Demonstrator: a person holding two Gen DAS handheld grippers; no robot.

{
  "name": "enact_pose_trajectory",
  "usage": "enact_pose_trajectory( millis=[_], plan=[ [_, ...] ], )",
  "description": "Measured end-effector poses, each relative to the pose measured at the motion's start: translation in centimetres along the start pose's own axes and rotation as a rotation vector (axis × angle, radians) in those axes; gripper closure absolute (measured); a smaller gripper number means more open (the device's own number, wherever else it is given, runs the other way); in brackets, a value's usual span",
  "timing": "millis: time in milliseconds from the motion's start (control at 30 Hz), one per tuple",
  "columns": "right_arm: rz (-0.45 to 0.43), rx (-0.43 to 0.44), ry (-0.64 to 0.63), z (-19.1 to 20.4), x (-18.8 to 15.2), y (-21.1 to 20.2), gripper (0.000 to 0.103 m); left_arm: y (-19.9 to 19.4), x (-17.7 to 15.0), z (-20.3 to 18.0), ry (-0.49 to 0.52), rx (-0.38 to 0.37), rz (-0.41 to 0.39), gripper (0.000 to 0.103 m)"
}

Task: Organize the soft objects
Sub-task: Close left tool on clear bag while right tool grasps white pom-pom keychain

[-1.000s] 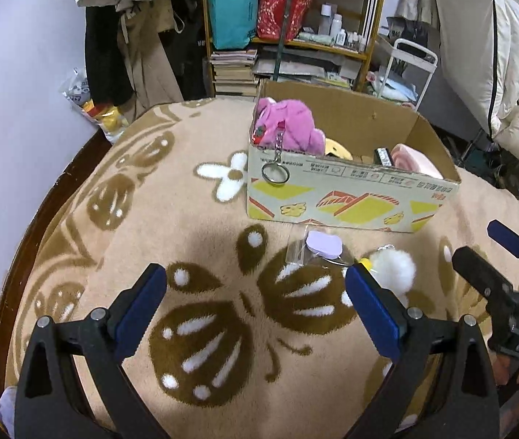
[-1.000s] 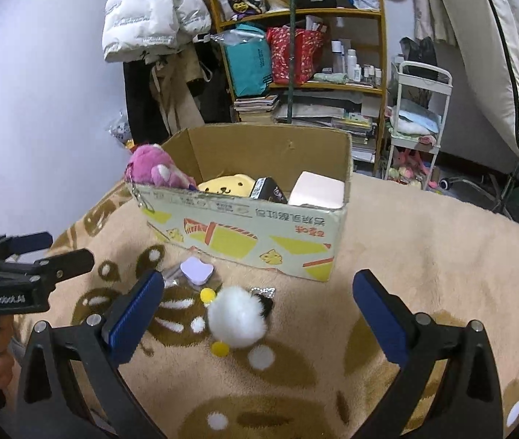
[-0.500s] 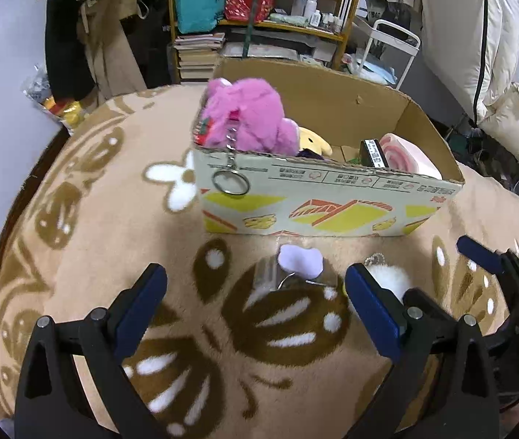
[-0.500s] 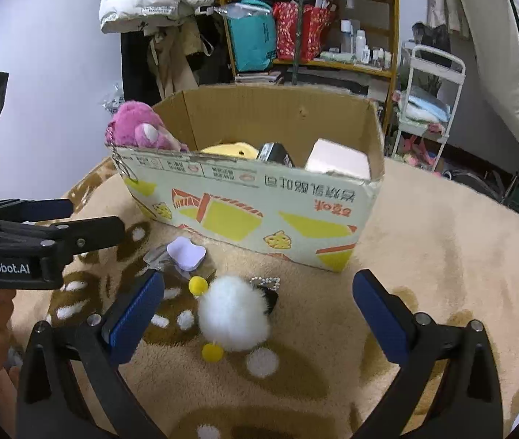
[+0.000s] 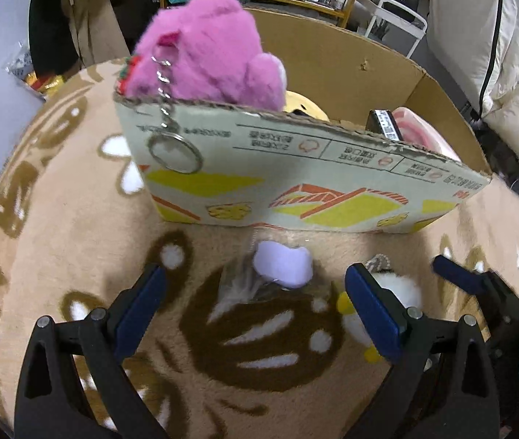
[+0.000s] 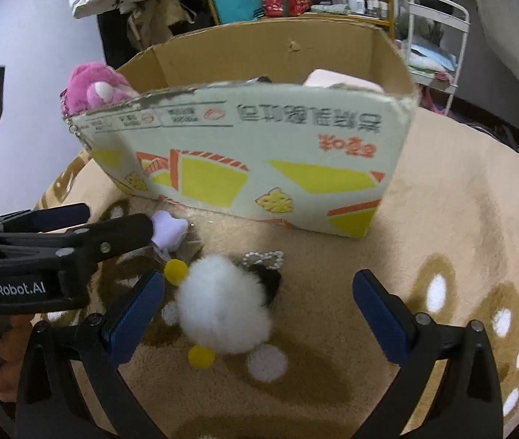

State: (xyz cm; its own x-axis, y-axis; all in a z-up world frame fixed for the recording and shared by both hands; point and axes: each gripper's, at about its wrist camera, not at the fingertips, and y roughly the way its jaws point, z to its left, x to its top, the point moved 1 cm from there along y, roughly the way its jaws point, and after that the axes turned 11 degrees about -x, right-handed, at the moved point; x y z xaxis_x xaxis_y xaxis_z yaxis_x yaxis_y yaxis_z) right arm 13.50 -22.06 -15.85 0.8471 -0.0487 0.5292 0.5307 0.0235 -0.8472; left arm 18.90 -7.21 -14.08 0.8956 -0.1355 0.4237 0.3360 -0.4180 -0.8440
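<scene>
Left hand-held gripper (image 5: 254,301): jaws spread, empty, over lilac plush (image 5: 283,263) | Right hand-held gripper (image 6: 257,309): jaws spread, empty, around white pompom toy (image 6: 224,305) | Both toys on patterned blanket (image 6: 460,219), near side of cardboard box (image 6: 259,168) | Pink plush (image 5: 204,55) in box, far left corner.

Left tool (image 5: 254,300) jaws wide apart; right tool (image 6: 257,303) likewise, side by side.
</scene>
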Motion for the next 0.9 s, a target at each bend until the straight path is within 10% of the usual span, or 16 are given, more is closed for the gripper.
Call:
enact_pose_trajectory(
  millis=[200, 367, 900],
  plan=[
    [0.012, 0.002, -0.064, 1.2, -0.5, 0.8, 0.003, 1.5, -0.1, -0.3, 0.013, -0.003, 0.029, 0.006],
    [0.086, 0.013, -0.073, 1.4, -0.9, 2.3, 0.035, 3.0, 0.0, -0.5, 0.021, -0.008, 0.065, 0.006],
    [0.103, -0.022, -0.108, 1.9, -1.1, 2.3, 0.047, 6.5, 0.0, -0.9, 0.004, 0.047, 0.105, 0.006]
  ],
)
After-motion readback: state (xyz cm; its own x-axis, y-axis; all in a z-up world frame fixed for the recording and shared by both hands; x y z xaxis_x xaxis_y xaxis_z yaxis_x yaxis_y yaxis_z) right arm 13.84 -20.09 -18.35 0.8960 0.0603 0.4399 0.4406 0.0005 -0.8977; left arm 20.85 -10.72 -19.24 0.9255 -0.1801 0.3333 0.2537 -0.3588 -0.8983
